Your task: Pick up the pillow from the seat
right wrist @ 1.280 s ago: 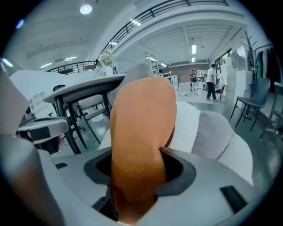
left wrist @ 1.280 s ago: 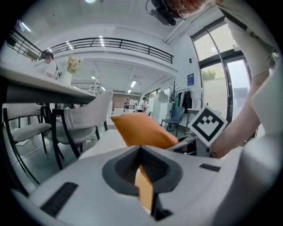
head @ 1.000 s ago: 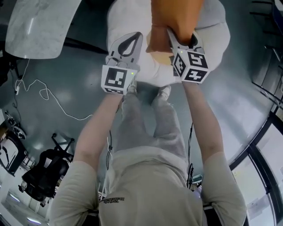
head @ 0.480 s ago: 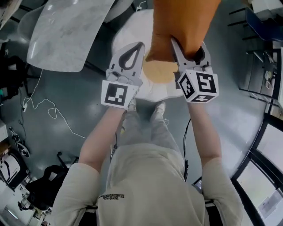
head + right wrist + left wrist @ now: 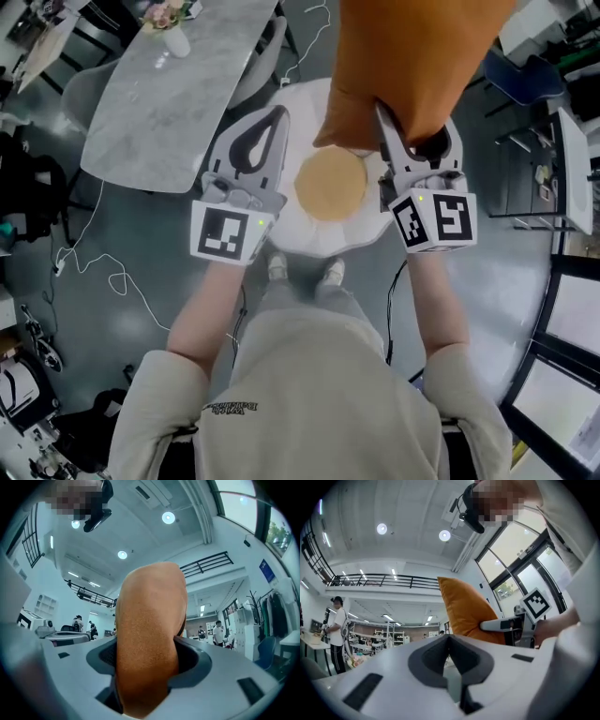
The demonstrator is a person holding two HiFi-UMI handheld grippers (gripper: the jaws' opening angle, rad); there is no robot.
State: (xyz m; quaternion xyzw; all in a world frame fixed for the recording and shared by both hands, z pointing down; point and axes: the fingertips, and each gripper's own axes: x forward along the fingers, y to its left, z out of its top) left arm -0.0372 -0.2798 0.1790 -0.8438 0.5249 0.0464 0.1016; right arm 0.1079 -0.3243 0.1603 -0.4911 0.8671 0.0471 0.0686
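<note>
An orange pillow (image 5: 412, 66) hangs in the air above a white round seat (image 5: 309, 234), whose tan round cushion (image 5: 330, 183) shows below it. My right gripper (image 5: 408, 122) holds the pillow by its lower corner. In the right gripper view the orange fabric (image 5: 150, 634) fills the gap and both pads press on it, while the jaws are opening slightly. My left gripper (image 5: 267, 127) is beside it to the left, apart from the pillow, shut and empty. In the left gripper view its tips (image 5: 450, 641) meet, with the pillow (image 5: 464, 611) off to the right.
A grey marble table (image 5: 178, 84) with a small flower vase (image 5: 169, 28) stands at the far left. A white cable (image 5: 103, 272) loops on the grey floor. A blue chair (image 5: 525, 80) and window frames are at the right. The person's shoes (image 5: 305, 270) touch the seat's front.
Both grippers have risen, and the pillow has come up off the seat with the right one. The tan round cushion beneath it is now uncovered. The left gripper stays shut.
</note>
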